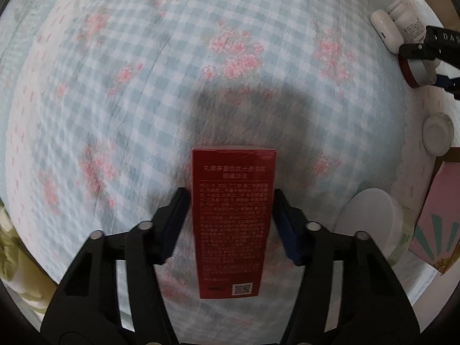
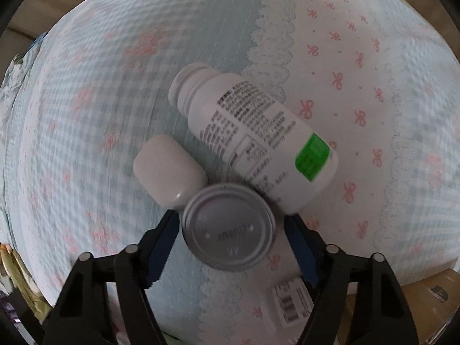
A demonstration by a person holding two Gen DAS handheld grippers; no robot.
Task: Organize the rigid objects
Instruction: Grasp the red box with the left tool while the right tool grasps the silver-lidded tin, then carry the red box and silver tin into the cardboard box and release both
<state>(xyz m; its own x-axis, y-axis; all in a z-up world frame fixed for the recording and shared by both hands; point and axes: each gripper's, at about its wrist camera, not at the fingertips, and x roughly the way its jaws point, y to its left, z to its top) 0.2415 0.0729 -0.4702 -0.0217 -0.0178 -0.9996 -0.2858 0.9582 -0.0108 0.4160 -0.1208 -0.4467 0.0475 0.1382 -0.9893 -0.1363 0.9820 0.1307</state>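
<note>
My left gripper (image 1: 231,198) is shut on a tall red box (image 1: 231,224) with white print, held above the checked bedspread (image 1: 143,86). My right gripper (image 2: 231,218) is shut on a round tin (image 2: 228,228) with a silver lid. It holds the tin just above a white earbud case (image 2: 169,169) and a white pill bottle (image 2: 253,135) with a green label, both lying on the bedspread. In the left wrist view the right gripper (image 1: 431,54), the tin (image 1: 417,70), the case (image 1: 383,30) and the bottle (image 1: 408,18) show at the far right.
In the left wrist view a small white round jar (image 1: 437,133), a larger white round lid (image 1: 371,221) and a pink patterned box (image 1: 437,215) lie at the right edge of the bed. A barcoded white package (image 2: 293,302) and a cardboard box (image 2: 425,296) lie below the right gripper.
</note>
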